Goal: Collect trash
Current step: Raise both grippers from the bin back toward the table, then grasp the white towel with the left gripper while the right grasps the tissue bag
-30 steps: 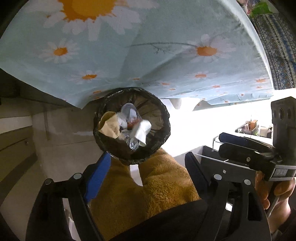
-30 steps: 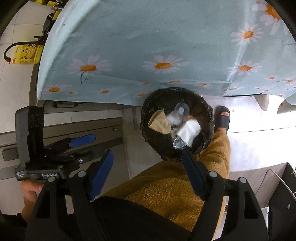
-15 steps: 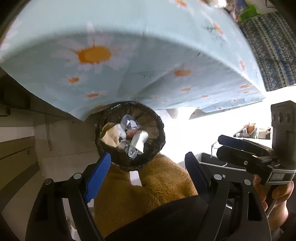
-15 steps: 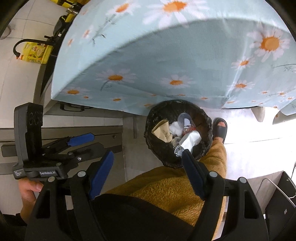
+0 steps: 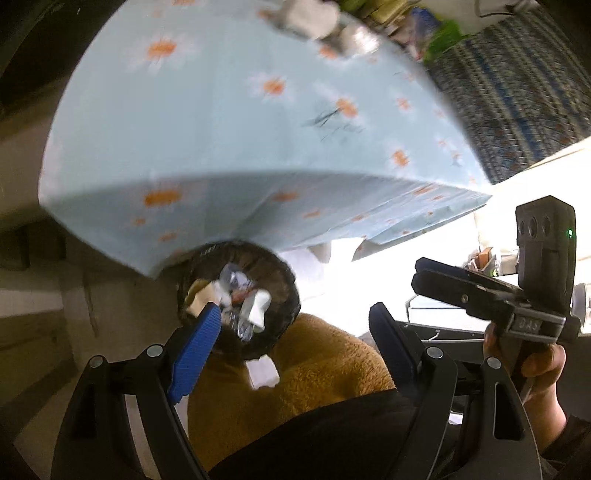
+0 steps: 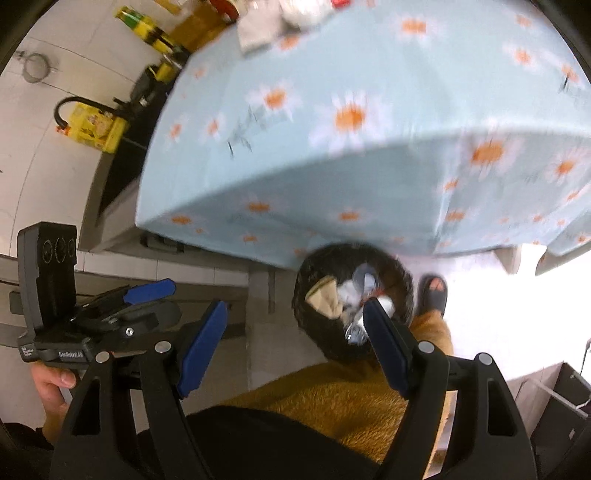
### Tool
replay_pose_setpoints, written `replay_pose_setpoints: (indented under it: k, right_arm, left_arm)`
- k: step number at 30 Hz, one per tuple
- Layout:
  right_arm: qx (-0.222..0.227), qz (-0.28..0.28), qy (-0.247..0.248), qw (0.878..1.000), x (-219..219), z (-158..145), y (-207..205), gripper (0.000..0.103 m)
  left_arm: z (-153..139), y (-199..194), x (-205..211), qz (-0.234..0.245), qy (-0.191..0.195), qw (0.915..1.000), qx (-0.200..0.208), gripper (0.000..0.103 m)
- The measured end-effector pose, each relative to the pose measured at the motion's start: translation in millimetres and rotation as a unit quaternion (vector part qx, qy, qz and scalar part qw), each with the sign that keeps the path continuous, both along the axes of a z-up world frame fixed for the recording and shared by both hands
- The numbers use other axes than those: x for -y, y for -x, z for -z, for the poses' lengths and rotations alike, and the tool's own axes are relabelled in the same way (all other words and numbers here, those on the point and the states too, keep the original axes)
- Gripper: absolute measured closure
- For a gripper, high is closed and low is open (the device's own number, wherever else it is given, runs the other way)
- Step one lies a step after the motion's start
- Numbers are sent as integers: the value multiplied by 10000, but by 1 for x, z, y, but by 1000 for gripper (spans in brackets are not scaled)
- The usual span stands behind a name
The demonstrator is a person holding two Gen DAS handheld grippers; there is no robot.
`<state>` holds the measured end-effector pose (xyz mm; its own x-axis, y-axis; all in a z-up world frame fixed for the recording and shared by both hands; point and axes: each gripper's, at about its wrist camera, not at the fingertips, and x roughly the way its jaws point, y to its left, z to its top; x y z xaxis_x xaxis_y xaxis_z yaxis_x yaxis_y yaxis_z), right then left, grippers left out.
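A black-lined trash bin (image 5: 280,280) (image 6: 399,273) stands on the floor under the table's edge. It holds a brown paper piece (image 6: 325,295), white crumpled wrappers (image 5: 258,310) and clear plastic. My left gripper (image 5: 295,328) hangs open high above the bin with nothing between its blue fingers (image 5: 195,350). My right gripper (image 6: 291,336) is open and empty too, also well above the bin. Each gripper shows in the other's view, held in a hand (image 5: 539,373) (image 6: 51,384). Blurred trash items (image 5: 325,22) (image 6: 258,26) lie on the far part of the tabletop.
A table (image 5: 221,122) (image 6: 369,155) with a light blue daisy cloth fills the upper half. The person's orange fleece legs (image 5: 317,380) and a sandalled foot (image 6: 434,295) are by the bin. Yellow bottles (image 6: 96,125) stand far left. A patterned rug (image 5: 509,92) lies far right.
Both grippers have risen. The bin looks smaller and lower in each view, and the tabletop with items on it has come into sight. The jaws' gaps are unchanged.
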<state>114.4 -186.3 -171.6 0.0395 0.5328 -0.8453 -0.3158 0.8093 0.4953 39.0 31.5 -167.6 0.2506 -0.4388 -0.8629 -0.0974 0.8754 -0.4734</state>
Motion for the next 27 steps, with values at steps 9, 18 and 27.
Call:
replay_pose_setpoints:
  k: [9,18,27]
  right_arm:
    - [790,-226,-18,9966,1,-43,-53,26]
    - [1438,-589,213,9876,-17,-67,-130,26]
    - [1751,-1128,322,9775,-51,-52,-197,26]
  left_arm:
    - [-46,-21,5,-251,-144,9979,573,23]
    - [-56,-44,4,-794,-327,9945,603,23]
    - [-62,-71,11,-1265,-719,9884,443,23]
